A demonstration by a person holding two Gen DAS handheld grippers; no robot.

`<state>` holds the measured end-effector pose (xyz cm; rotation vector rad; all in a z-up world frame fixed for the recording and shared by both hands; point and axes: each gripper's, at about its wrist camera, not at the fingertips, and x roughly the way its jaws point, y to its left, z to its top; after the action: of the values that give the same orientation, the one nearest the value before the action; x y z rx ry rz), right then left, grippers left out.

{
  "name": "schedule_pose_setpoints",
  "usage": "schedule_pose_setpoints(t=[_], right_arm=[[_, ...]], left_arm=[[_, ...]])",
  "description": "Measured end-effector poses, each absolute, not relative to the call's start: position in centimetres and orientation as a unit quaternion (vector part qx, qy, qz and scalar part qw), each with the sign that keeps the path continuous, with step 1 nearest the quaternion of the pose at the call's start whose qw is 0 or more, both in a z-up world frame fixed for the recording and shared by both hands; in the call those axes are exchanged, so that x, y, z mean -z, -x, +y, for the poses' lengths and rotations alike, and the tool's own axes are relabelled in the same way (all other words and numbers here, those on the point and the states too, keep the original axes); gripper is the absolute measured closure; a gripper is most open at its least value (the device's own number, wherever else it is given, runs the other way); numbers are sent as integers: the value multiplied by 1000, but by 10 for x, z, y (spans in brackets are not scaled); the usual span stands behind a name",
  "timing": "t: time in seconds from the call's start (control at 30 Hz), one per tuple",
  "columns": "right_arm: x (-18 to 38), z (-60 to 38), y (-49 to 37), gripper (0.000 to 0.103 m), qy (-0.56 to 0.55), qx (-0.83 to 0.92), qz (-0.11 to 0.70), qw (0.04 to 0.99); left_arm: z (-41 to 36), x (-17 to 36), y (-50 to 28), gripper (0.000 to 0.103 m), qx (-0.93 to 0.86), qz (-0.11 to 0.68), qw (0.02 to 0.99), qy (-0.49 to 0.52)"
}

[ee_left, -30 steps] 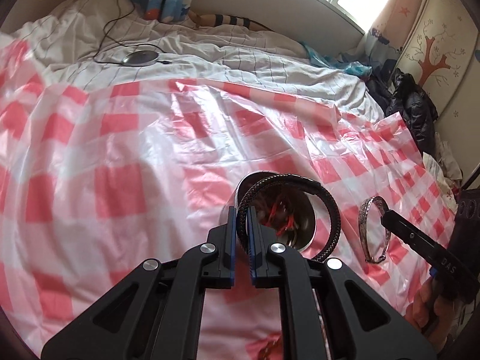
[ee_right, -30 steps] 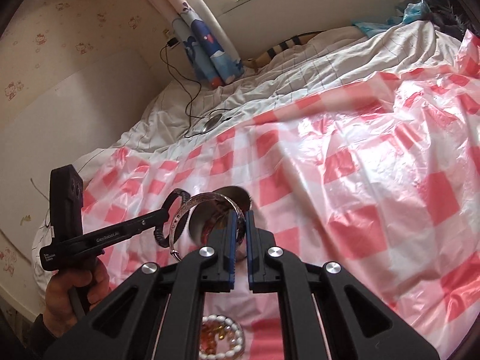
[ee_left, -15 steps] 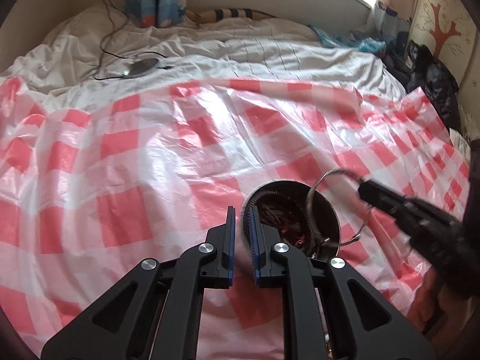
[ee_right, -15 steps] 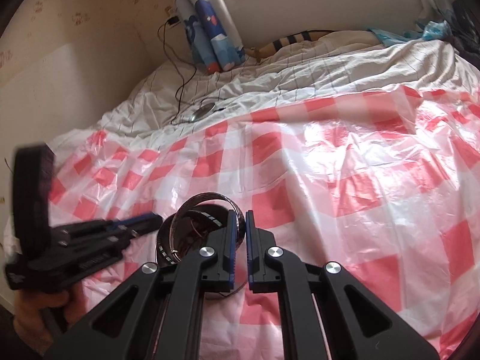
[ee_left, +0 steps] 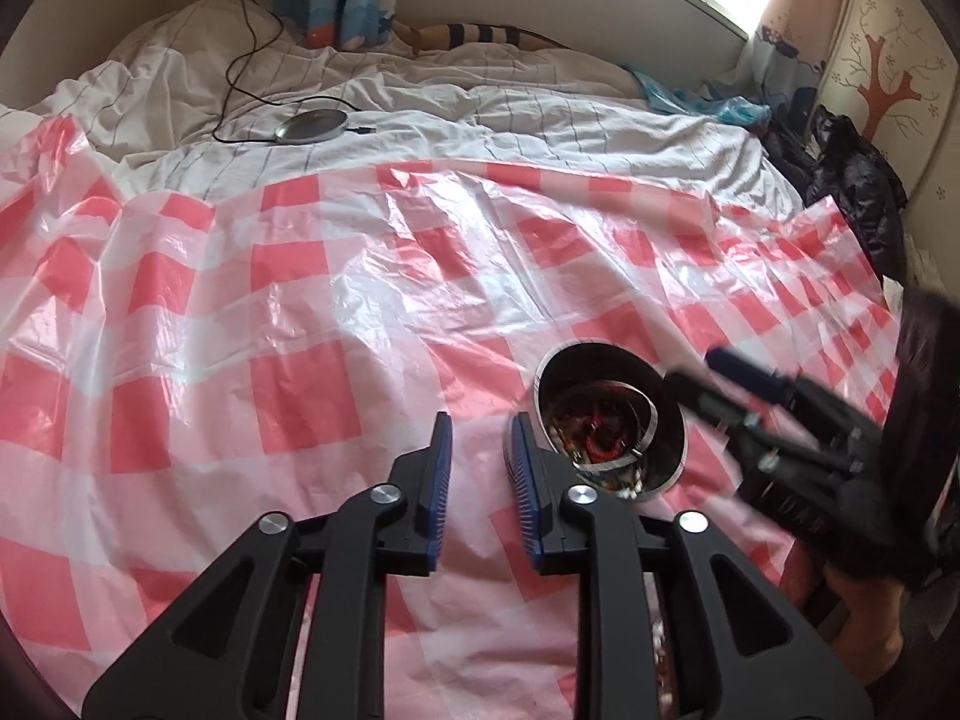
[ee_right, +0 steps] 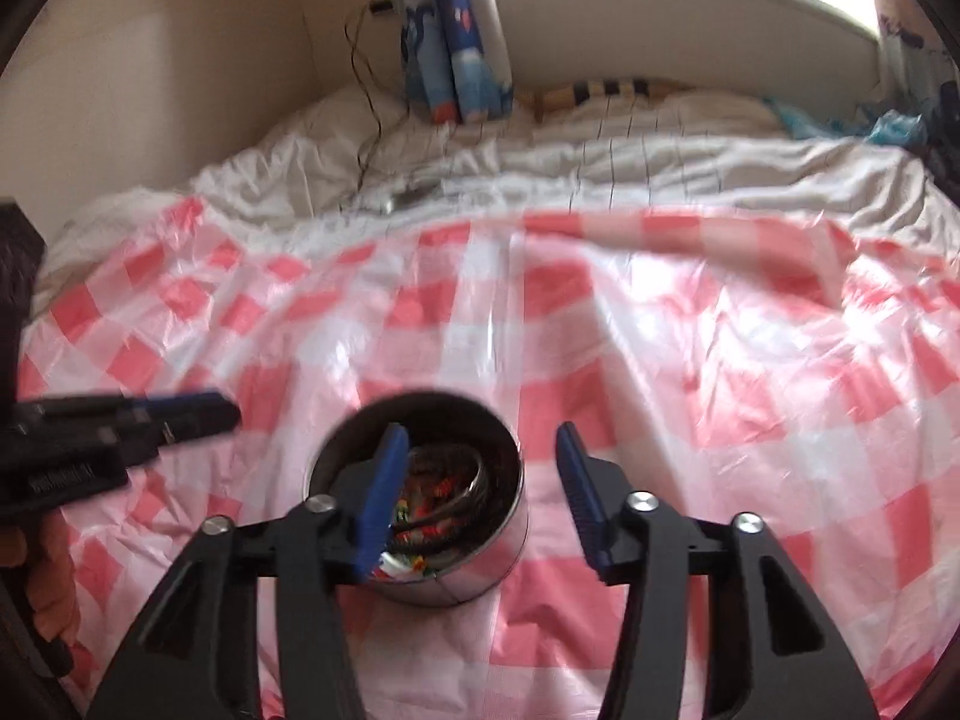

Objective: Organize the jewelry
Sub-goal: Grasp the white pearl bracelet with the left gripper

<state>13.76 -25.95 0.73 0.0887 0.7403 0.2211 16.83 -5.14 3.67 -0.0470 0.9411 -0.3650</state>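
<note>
A round metal tin (ee_left: 603, 354) stands on the pink checked plastic sheet (ee_left: 300, 300). It holds a silver bangle (ee_left: 645, 420), a dark braided bracelet and red beaded pieces (ee_right: 441, 489). My left gripper (ee_left: 478, 426) is open and empty, just left of the tin. My right gripper (ee_right: 477, 438) is open and empty, its jaws spread over the tin (ee_right: 504, 528). The right gripper also shows in the left wrist view (ee_left: 729, 369), and the left gripper in the right wrist view (ee_right: 198, 414).
The sheet lies over a bed with white bedding (ee_left: 540, 114). A round grey device (ee_left: 312, 124) with a black cable lies at the back. Dark clothes (ee_left: 852, 186) are piled at the right edge. A blue curtain (ee_right: 456, 30) hangs by the window.
My left gripper let the dark braided bracelet go into the tin and opened. My right gripper let the silver bangle go into the tin and opened wide.
</note>
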Motion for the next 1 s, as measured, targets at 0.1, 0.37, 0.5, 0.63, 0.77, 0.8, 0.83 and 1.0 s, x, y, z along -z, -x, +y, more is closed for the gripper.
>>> schedule_pose_setpoints(t=[0.1,0.37,0.5,0.63,0.77,0.8,0.83,1.0], right_arm=[[-26,-268,-123,52,-55,-106,342,932],[-33,-305,-61,47,-125,-99,360,919],[-30,-330,-24,44,-187,-101,362,907],[-20,-340,-5,40,-227,-106,373,893],[-15,-328,-3,40,-211,-110,385,892],[-15,-325,-3,40,-205,-110,386,893],[-15,-323,-4,40,-200,-109,388,893],[-7,-316,-8,40,-191,-109,400,890]], left_arm=[[-59,-27,-152,72,204,469,859,23],[-106,8,-88,70,265,511,817,-26],[-115,15,-68,70,263,512,817,-42],[-124,25,-60,70,250,501,825,-79],[-127,25,-55,75,257,487,830,-87],[-127,25,-53,85,262,485,830,-87],[-128,23,-50,88,265,480,832,-89],[-111,9,-49,97,299,476,827,-17]])
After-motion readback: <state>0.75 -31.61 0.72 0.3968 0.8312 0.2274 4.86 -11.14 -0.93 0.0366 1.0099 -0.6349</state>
